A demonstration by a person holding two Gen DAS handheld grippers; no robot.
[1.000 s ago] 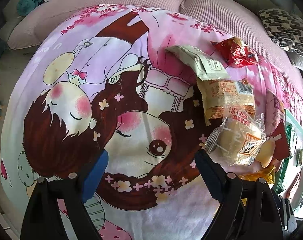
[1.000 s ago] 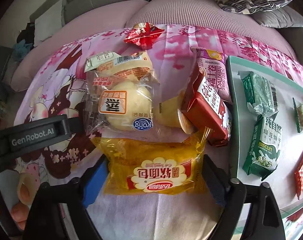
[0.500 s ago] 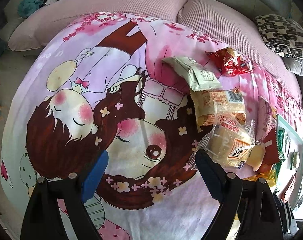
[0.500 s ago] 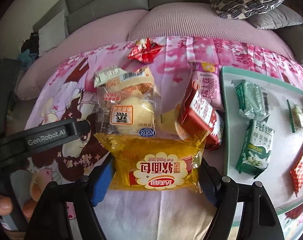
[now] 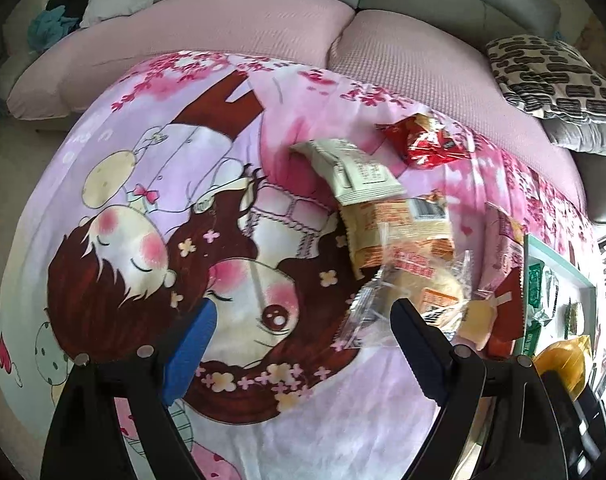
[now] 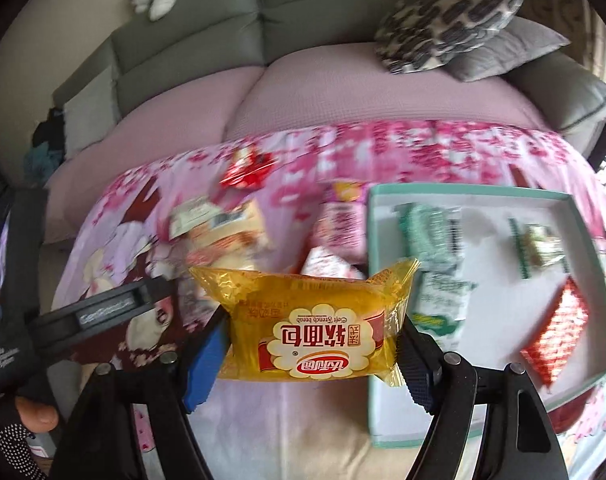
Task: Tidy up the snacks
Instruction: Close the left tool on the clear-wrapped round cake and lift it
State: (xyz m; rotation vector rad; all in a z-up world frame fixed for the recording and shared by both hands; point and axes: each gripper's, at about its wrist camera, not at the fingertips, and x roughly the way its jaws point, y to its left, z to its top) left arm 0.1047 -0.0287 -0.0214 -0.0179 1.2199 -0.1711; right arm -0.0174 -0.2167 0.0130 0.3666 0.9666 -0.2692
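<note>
My right gripper [image 6: 311,344] is shut on a yellow soft-bread packet [image 6: 315,320] and holds it in the air above the cartoon-print cloth [image 6: 263,412], beside the teal-rimmed white tray [image 6: 463,190]. The tray holds green biscuit packets [image 6: 431,232], a red packet [image 6: 559,336] and a small green one [image 6: 539,244]. My left gripper [image 5: 301,320] hangs open over the cloth [image 5: 183,184], with nothing between its fingers. To its right lies a pile: a cream packet [image 5: 351,168], a red packet [image 5: 427,144], an orange bread packet [image 5: 399,224] and a clear bun packet [image 5: 423,292].
Behind the cloth runs a sofa with pink seat cushions [image 5: 243,28] and a black-and-white patterned pillow [image 5: 555,72]. A gloved hand [image 6: 27,420] shows at the lower left of the right wrist view. The tray rim [image 5: 559,260] lies at the far right.
The right gripper closed on the yellow packet and lifted it off the cloth, away from the pile. The left gripper rose a little and stayed open.
</note>
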